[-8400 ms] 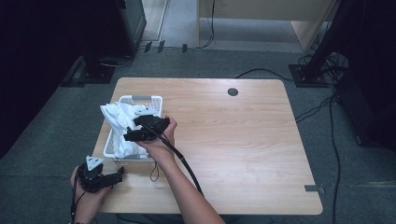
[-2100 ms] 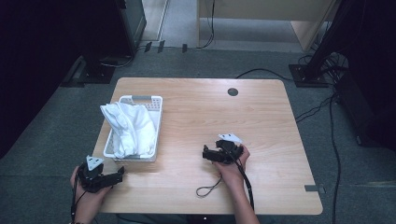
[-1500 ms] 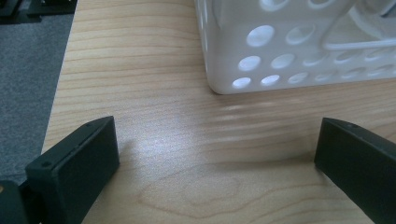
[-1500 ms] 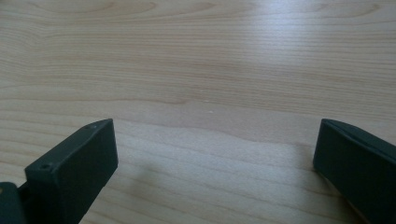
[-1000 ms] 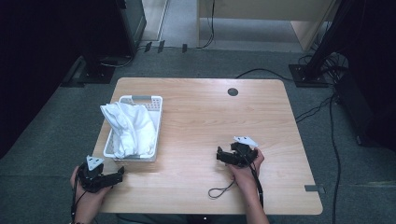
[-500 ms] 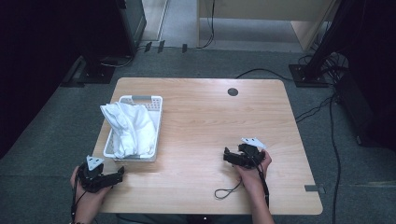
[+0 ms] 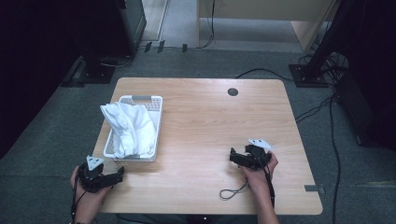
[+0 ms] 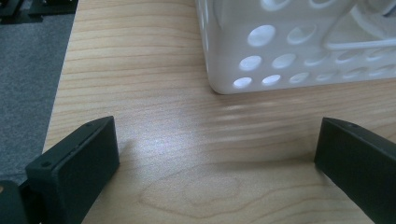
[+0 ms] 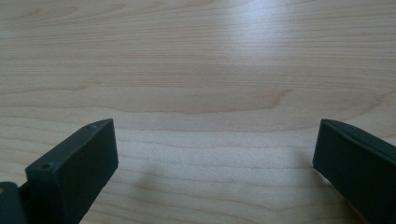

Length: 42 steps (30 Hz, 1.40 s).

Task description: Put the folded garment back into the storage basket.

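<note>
One white perforated plastic basket (image 7: 155, 122) stands on the left part of the wooden surface (image 7: 210, 121), its long axis running from the person's near edge toward the far edge. One white cloth (image 7: 128, 126) lies bundled in it, stretched along that same axis and spilling over the left rim at the far end. In the left gripper view, a near corner of the basket (image 8: 280, 51) sits just beyond the jaws, not touching them.

There are two tongs. The left tongs (image 7: 116, 176) rest at the near left corner of the surface, just beside the basket's near end, pointing right; their jaws stand wide apart with only bare wood between them. The right tongs (image 7: 232, 157) sit on the near right part, well apart from the basket, pointing left toward it; their jaws are also spread wide and hold nothing. One dark cable (image 7: 233, 191) loops on the wood beside the right hand (image 7: 259, 170).
</note>
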{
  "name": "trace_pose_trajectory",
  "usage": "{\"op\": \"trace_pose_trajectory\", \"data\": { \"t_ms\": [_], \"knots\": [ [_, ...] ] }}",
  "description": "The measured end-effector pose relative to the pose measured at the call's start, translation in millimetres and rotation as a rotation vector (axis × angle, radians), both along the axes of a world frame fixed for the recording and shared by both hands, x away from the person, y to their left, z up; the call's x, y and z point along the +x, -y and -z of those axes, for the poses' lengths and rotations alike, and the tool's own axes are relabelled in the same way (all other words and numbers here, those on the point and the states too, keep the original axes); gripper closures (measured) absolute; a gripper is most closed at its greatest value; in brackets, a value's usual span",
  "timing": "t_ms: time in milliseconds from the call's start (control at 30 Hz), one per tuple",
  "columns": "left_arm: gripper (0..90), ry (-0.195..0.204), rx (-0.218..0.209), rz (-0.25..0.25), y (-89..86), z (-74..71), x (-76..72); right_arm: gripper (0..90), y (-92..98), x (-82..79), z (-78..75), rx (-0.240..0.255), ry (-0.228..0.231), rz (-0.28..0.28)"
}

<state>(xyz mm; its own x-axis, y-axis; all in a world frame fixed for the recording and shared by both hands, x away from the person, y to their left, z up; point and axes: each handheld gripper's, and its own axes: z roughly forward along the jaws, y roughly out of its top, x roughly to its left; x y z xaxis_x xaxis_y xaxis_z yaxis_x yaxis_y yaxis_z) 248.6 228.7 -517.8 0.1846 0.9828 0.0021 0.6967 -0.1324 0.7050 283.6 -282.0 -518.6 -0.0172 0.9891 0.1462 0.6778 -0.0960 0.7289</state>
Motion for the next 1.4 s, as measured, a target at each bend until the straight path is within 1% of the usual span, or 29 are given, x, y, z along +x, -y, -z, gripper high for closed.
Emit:
{"op": "trace_pose_trajectory", "data": {
  "t_ms": [367,667,1167,1400],
  "knots": [
    [0.0,0.0,0.0,-0.001,0.0,0.0,0.0,0.0,16.0,-6.0,0.2,0.008,0.0,0.028],
    [0.0,0.0,0.001,-0.002,0.0,0.0,0.0,0.0,30.4,-11.6,1.0,0.003,0.001,0.051],
    [0.0,-0.001,0.002,-0.003,-0.2,-0.1,0.0,0.0,51.5,-19.1,0.3,0.018,0.005,0.093],
    [0.0,-0.001,0.002,-0.003,-0.2,-0.1,0.0,0.0,60.9,-22.3,-0.2,0.014,0.006,0.107]
  ]
}}
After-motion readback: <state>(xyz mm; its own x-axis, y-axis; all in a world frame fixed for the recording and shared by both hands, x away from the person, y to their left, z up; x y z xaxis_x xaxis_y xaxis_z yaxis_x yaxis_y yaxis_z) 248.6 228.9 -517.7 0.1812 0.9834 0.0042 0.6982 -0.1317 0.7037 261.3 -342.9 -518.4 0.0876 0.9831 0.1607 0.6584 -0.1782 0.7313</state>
